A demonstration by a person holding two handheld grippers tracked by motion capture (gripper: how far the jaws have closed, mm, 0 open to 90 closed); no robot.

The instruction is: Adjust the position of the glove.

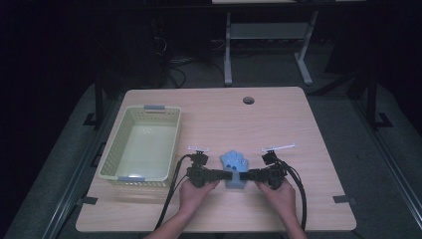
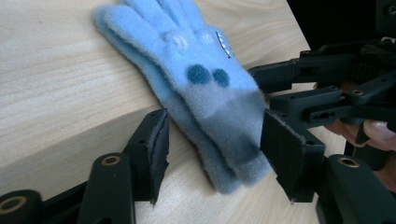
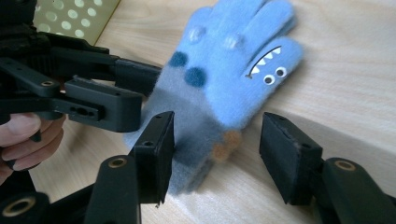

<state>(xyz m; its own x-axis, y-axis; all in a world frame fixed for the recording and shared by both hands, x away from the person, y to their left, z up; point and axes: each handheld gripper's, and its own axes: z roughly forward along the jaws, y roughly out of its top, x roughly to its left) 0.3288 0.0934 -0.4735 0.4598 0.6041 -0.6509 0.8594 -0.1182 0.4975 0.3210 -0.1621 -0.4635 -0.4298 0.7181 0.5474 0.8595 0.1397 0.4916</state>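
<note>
Pale wood grain runs across the table [image 1: 298,129], lit against a dark room, and the work sits at its near edge where the person's two hands come in. Nearest, the left gripper [image 1: 225,174] and the right gripper [image 1: 245,175] point at each other from either side of a pair of light blue gloves [image 1: 235,168], stacked one on the other and lying flat on the wood with the fingers aimed away from the person. Both sets of jaws straddle the cuff end: in the left gripper view the gloves [image 2: 201,93] lie between the pads with a gap on one side, and in the right gripper view the gloves [image 3: 224,88] sit between the pads with clear wood beside the far pad. So both grippers stand released around the cuff, not yet pinching it. Coming in from opposite sides likely lets each one take an edge of the cuff so the pair lifts together without sliding apart. Farther off to the left, well apart from the gloves, a pale green basket [image 1: 115,149] waits, probably where they go.
</note>
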